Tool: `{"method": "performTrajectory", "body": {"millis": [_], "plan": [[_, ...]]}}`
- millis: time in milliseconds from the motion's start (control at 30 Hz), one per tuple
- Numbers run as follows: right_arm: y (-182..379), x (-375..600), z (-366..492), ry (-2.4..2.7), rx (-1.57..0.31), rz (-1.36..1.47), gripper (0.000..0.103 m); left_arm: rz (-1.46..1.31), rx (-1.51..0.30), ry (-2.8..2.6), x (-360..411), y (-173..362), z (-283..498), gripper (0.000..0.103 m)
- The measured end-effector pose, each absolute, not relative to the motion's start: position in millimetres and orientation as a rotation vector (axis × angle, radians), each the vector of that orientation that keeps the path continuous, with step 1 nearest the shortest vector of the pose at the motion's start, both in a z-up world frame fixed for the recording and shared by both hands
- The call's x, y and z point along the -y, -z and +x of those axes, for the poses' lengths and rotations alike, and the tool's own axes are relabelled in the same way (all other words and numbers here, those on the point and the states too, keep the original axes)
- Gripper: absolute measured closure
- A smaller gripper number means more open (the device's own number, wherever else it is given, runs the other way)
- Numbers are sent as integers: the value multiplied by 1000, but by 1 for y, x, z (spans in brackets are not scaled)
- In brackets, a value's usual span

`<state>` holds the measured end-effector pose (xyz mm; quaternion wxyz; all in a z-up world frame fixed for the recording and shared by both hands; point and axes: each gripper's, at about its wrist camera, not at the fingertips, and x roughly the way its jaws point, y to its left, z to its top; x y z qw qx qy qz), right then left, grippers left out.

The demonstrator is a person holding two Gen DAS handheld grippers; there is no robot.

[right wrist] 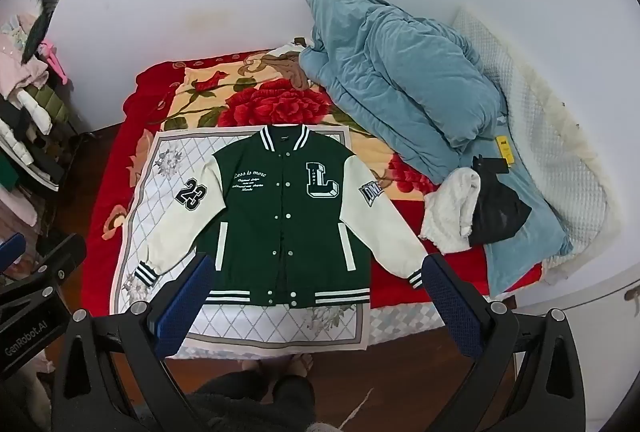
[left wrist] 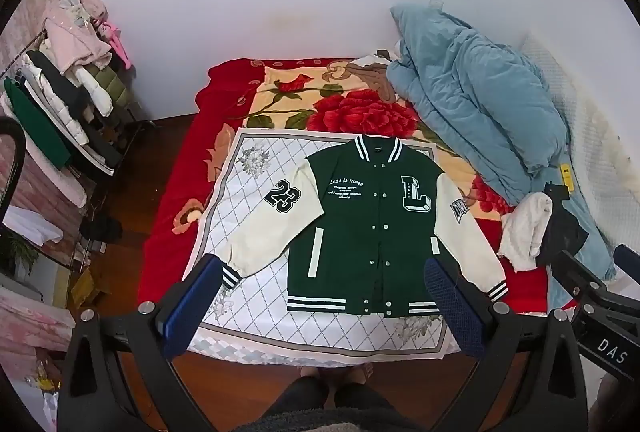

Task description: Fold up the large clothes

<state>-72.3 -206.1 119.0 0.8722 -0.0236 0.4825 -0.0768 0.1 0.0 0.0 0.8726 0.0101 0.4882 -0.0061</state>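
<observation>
A green varsity jacket with cream sleeves, a white "L" and a "23" patch lies flat, front up and buttoned, sleeves spread, on a white diamond-pattern cloth on the bed. It also shows in the right wrist view. My left gripper is open and empty, held above the near edge of the bed, over the jacket's hem. My right gripper is open and empty, also above the hem. Neither touches the jacket.
A red floral blanket covers the bed. A blue duvet is heaped at the right, with a white towel and a black item beside it. A clothes rack stands at the left. The person's feet are on the wood floor.
</observation>
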Motion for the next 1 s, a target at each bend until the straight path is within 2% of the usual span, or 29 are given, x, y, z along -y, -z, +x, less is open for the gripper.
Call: {"method": "performTrajectory", "body": {"millis": [1000], "plan": [[-130,198,-73,157,-998,-68,0,27,-1001,7,10,-7,4,0]]}}
